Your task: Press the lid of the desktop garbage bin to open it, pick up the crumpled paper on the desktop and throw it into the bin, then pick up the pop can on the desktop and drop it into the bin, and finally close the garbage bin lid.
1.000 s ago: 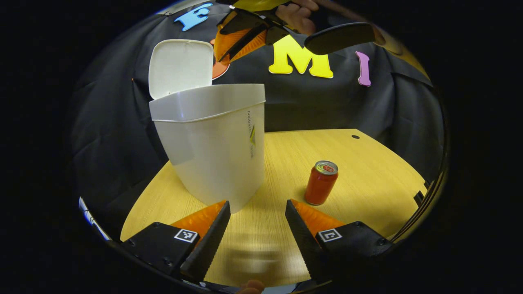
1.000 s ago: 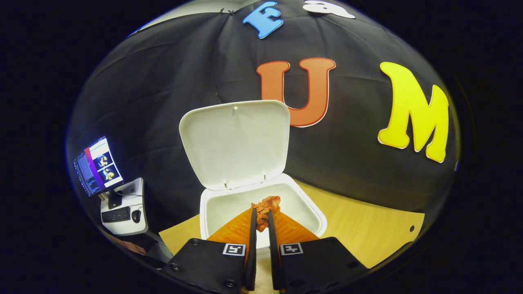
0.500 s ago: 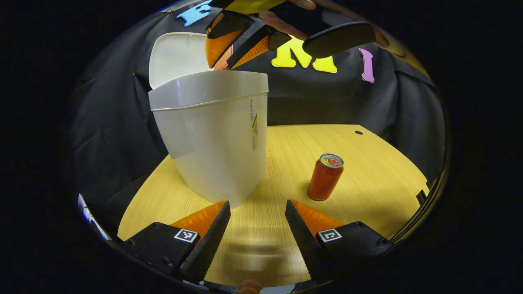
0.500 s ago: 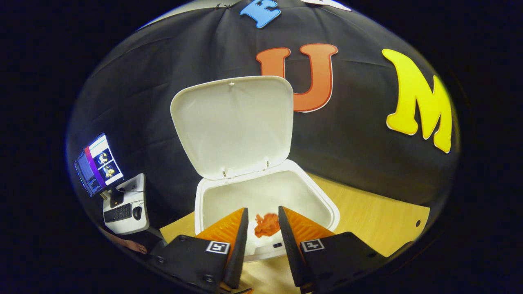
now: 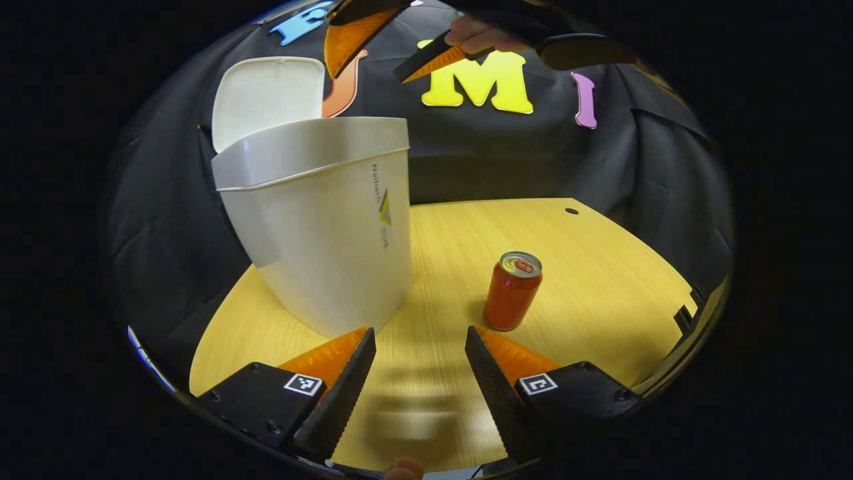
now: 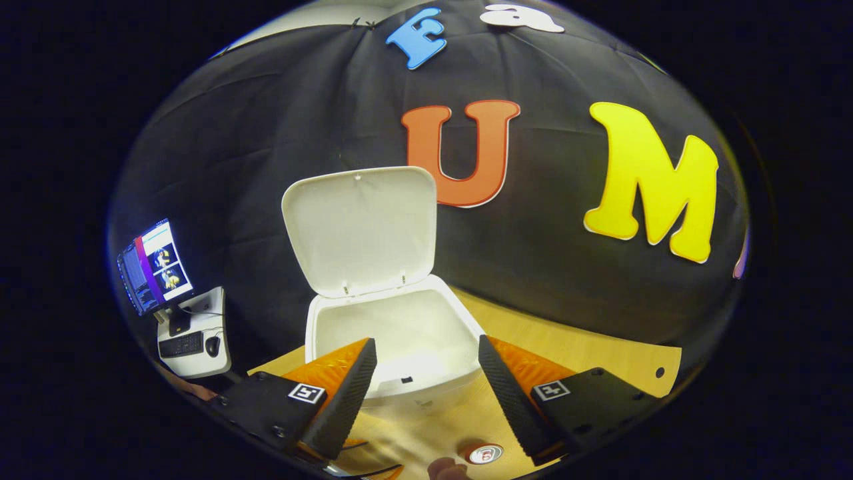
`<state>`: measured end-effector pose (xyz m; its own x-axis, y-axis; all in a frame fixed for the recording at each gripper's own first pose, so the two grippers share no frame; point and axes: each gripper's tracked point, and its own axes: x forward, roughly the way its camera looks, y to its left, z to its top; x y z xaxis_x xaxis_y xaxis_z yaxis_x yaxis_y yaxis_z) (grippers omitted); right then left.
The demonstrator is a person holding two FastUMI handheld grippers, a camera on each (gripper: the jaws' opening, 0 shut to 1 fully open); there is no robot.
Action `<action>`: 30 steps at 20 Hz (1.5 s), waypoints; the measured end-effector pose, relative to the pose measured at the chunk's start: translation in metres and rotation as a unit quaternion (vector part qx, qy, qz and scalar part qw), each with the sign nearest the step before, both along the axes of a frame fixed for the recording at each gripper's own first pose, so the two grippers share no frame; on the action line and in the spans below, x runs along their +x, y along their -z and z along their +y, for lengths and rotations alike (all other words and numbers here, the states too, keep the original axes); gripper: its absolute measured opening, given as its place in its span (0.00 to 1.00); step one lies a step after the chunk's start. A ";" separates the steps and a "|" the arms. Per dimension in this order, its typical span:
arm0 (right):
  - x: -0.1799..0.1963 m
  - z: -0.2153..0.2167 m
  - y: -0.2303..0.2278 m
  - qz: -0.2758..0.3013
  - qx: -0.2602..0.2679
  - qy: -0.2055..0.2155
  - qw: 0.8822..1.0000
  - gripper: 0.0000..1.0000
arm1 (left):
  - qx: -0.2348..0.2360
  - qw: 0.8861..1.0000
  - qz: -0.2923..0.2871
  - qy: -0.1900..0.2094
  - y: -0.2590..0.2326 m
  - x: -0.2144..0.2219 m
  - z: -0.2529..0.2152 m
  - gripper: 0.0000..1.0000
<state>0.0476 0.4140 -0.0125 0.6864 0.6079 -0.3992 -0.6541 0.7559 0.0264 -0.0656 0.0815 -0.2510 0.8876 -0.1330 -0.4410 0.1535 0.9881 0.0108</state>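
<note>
Left gripper view showed the left hand-held gripper low over the wooden surface, its two fingers spread wide with nothing between them. Just beyond its left finger stood the white bin, resting on the surface with its lid swung up and back, leaning toward the dark cloth wall. To the right of the bin, apart from it, the red can stood upright on the surface, a little ahead of the right finger. High above the bin's mouth the right hand-held gripper hung in the air, its fingers parted, with the hand that held it partly seen behind. Right gripper view looked down from there: the right hand-held gripper was wide open and empty, poised above the bin. The lid stood upright on its hinge at the far rim. The inside of the bin looked pale, and the crumpled paper could not be made out in it from this angle. At the bottom edge the top of the can showed on the surface. Off to the left stood a small stand with a lit monitor and a keyboard.
</note>
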 end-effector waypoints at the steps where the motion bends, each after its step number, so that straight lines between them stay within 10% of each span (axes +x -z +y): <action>1: 0.000 -0.011 -0.006 -0.007 0.002 0.009 1.000 0.97 | 0.001 1.000 0.000 0.007 0.002 0.000 -0.009 0.91; 16: -0.023 -0.190 -0.105 -0.045 0.030 0.129 0.990 0.97 | 0.004 0.998 -0.004 0.062 0.049 0.059 -0.109 0.91; 30: -0.038 -0.287 -0.024 -0.018 -0.017 0.215 0.976 0.97 | 0.002 1.000 0.004 0.025 0.078 0.097 -0.113 0.86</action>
